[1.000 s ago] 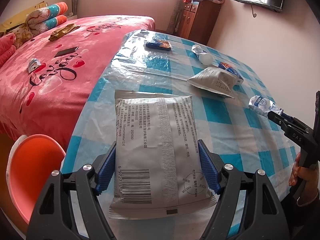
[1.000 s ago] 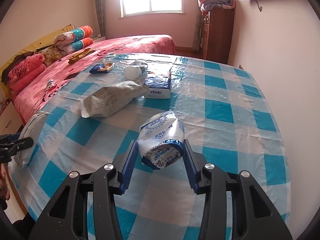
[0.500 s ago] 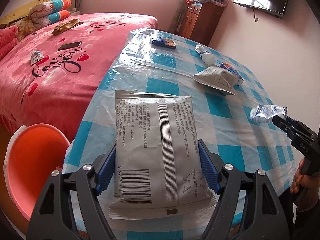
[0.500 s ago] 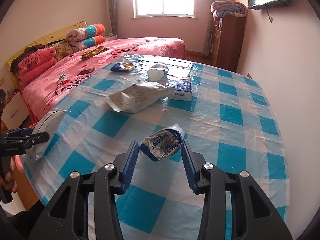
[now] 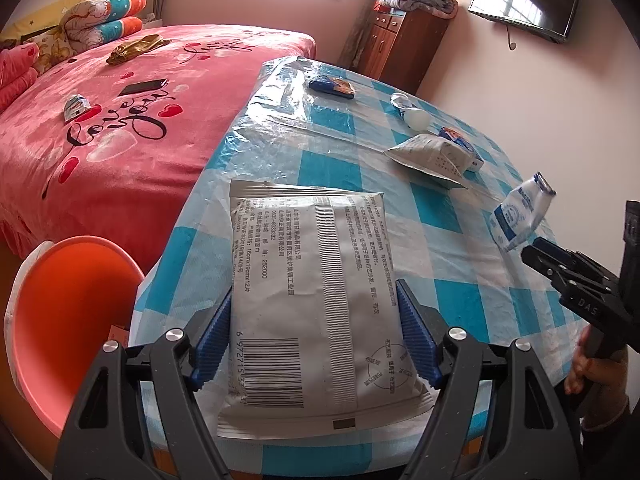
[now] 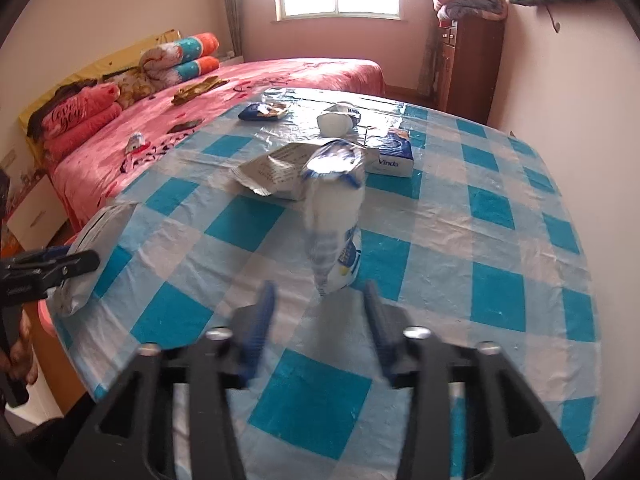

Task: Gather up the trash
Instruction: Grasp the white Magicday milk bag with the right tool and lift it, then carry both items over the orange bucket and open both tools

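- The left tool point(image 5: 316, 340) is clamped on the grey pouch point(image 5: 316, 292) at its long edges; it looks light, crinkly and crushable.
- The right tool point(image 6: 318, 312) has its jaws apart; the blue-white wrapper point(image 6: 334, 220) is airborne just ahead, flimsy and slippery.

Grey packet point(image 5: 316, 300) clamped; white wrapper point(image 6: 334, 220) apparently airborne.

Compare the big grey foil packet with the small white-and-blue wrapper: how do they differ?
The flat grey foil packet is far larger than the crumpled white-and-blue plastic wrapper. The packet is smooth, with black text and a barcode; the wrapper is creased, with blue print. The packet lies level, clamped in the left hand-held gripper; the wrapper stands on end at the right hand-held gripper. Both are packaging trash.
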Motion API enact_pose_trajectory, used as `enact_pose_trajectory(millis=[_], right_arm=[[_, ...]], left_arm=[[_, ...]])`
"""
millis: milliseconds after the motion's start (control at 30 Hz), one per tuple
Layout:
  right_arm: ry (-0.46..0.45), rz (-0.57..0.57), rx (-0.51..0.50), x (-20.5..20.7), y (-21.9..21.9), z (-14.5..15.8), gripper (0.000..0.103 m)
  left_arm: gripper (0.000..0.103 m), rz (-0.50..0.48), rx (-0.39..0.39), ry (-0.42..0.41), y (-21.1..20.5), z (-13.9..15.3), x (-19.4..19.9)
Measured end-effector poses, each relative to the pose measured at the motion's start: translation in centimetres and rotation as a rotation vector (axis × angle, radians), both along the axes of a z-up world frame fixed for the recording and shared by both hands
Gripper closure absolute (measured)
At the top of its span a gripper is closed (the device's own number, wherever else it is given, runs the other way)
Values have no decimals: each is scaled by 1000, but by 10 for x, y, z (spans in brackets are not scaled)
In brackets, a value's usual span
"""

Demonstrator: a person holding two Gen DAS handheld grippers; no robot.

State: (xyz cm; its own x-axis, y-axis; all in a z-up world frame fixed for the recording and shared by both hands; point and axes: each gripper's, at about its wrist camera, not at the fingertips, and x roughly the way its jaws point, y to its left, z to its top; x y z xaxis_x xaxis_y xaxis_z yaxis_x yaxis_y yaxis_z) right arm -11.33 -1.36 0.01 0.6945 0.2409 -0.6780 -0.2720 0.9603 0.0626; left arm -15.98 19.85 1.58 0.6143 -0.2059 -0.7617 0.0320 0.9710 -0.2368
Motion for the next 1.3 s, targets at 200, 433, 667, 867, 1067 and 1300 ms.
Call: enact_pose_trajectory(millis=[200, 433, 667, 867, 1067, 1300], right_arm=[[5, -35, 44, 23, -4, -4, 37], [-22, -87, 102, 47, -15, 5, 73], [-48, -75, 72, 40, -8, 15, 83], [-59, -37, 103, 34, 1, 30, 83], [-47, 61, 171, 28, 31, 50, 83], [12, 255, 285, 24, 94, 68, 83]], left_arm=[[27, -3, 0, 2, 0, -1, -2], [27, -3, 2, 2, 0, -1, -3], [27, 0, -13, 0, 2, -2, -4], [27, 13, -37, -6, 10, 0, -7], [27, 47, -57, -31, 25, 8, -13], [27, 115, -55, -68, 56, 23, -28]])
